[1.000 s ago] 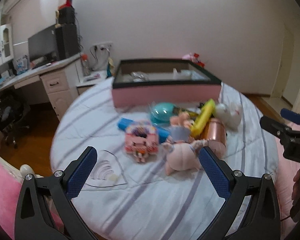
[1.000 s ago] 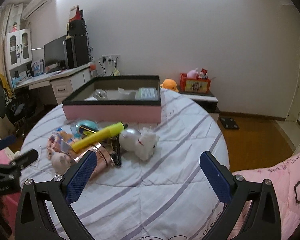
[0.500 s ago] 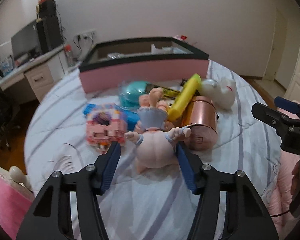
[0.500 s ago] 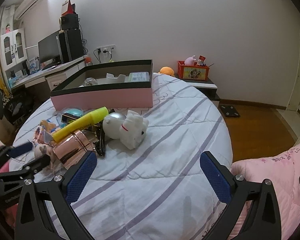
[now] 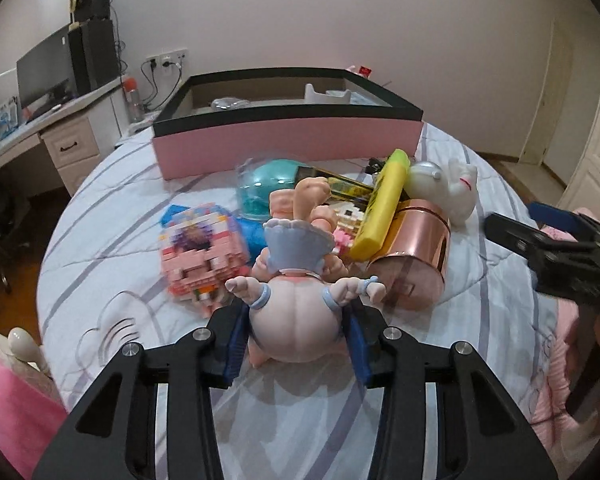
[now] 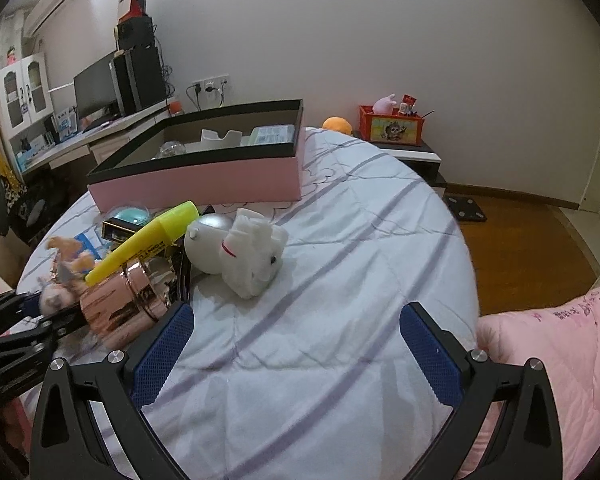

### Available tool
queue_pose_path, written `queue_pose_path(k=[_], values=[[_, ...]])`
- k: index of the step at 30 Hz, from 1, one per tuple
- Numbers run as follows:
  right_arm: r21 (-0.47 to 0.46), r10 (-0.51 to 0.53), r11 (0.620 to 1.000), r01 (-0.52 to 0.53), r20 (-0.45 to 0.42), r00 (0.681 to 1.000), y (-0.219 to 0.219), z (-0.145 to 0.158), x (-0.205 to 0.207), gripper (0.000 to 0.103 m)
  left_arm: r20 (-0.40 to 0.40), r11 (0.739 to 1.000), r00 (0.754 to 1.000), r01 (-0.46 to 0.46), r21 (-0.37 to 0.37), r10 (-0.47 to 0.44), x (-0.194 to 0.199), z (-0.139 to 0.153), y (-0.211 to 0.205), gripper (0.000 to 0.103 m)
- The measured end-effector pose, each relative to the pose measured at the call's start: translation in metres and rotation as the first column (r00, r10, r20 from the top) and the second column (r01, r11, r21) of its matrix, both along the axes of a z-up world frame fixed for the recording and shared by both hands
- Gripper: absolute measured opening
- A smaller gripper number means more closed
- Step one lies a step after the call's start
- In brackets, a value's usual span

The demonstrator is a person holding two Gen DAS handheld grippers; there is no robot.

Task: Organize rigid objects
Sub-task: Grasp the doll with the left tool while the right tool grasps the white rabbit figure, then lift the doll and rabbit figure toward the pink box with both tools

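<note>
A second ago the left gripper (image 5: 296, 336) stood wide apart short of the toy heap; its jaws have just been closing, and the blue pads (image 5: 236, 340) now press both sides of the pink pig doll (image 5: 294, 330) at lower centre of the left view. The right gripper (image 6: 296, 356) has come lower and closer to the heap, jaws wide apart over bare sheet.

The toys lie on a round bed (image 6: 360, 280) with a white, purple-striped cover; a desk (image 5: 40, 128) with a monitor is at upper left and wood floor at right.

At the bed's far side sits one pink box (image 5: 288, 148) with a black rim. In the heap: one copper tin (image 5: 412, 256), one yellow tube (image 5: 384, 204), one white rabbit (image 6: 252, 256), one teal dome (image 5: 268, 188), one pink block model (image 5: 200, 256).
</note>
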State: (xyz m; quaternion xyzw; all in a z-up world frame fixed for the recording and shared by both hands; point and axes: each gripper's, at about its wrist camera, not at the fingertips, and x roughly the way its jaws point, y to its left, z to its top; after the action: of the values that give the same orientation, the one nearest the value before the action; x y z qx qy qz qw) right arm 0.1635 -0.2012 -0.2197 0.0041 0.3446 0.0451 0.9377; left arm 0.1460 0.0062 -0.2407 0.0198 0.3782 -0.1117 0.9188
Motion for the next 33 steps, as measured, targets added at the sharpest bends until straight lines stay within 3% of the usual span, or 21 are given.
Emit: queue_pose_path(k=[6, 12, 14, 17, 26, 33], values=[[-0.026, 0.034, 0.999, -0.036, -0.058, 0.998, 0.02, -0.002, 0.04, 0.103, 0.014, 1.0, 1.0, -0.013, -0.016, 0.014, -0.006, 0.011, 0.016, 0.043], [0.029, 0.084, 0.996, -0.081, -0.113, 0.99, 0.025, -0.008, 0.068, 0.103, 0.045, 0.999, 0.999, -0.012, -0.036, 0.014, -0.001, 0.024, 0.023, 0.043], [0.09, 0.102, 0.992, -0.09, -0.137, 0.985, 0.019, -0.013, 0.073, 0.098, 0.051, 0.999, 0.998, -0.02, -0.03, 0.022, -0.001, 0.024, 0.024, 0.043], [0.112, 0.115, 0.989, -0.101, -0.124, 0.986, 0.017, -0.013, 0.071, 0.075, 0.052, 0.999, 0.998, -0.023, -0.04, 0.025, 0.002, 0.025, 0.026, 0.043], [0.093, 0.076, 0.993, -0.071, -0.051, 0.996, 0.01, -0.002, 0.045, 0.075, 0.09, 0.999, 0.995, -0.03, -0.033, 0.033, 0.002, 0.035, 0.023, 0.043], [0.085, 0.07, 0.994, -0.075, 0.067, 0.995, 0.012, 0.032, 0.015, 0.075, 0.164, 0.999, 0.986, -0.031, -0.025, 0.034, -0.003, 0.057, 0.016, 0.043]])
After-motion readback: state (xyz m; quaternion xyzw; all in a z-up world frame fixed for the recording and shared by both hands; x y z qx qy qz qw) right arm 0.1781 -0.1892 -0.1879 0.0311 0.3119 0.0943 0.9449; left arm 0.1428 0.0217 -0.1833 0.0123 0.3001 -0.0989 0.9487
